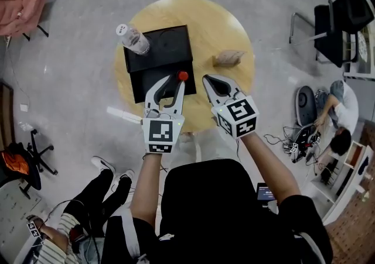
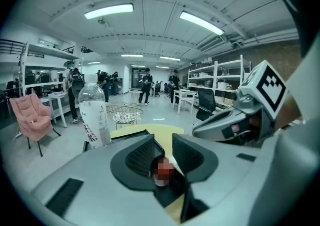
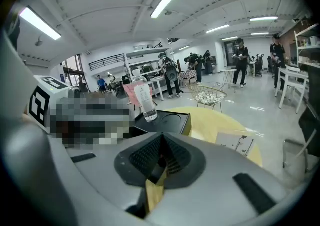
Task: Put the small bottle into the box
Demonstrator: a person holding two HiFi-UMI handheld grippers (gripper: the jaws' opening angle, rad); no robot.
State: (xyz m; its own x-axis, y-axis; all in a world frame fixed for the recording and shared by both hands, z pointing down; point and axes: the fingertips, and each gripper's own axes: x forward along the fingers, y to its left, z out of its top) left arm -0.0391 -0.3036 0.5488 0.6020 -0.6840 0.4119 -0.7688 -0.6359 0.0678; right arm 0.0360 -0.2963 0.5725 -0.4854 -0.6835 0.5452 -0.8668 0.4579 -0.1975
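A small bottle with a red cap (image 1: 183, 75) stands at the front right corner of the black box (image 1: 159, 52) on the round wooden table (image 1: 234, 34). My left gripper (image 1: 173, 85) has the bottle between its jaws. In the left gripper view the bottle (image 2: 162, 171) fills the gap between the two dark pads, which appear to lie against its sides. My right gripper (image 1: 210, 79) hovers just right of it, over the table's front, with its jaws shut and nothing between them (image 3: 161, 162).
A tall clear water bottle (image 1: 133, 39) stands on the box's far left corner. A crumpled brown paper item (image 1: 227, 57) lies on the table to the right. A person sits at the lower left, another crouches at the right among cables, and chairs stand around.
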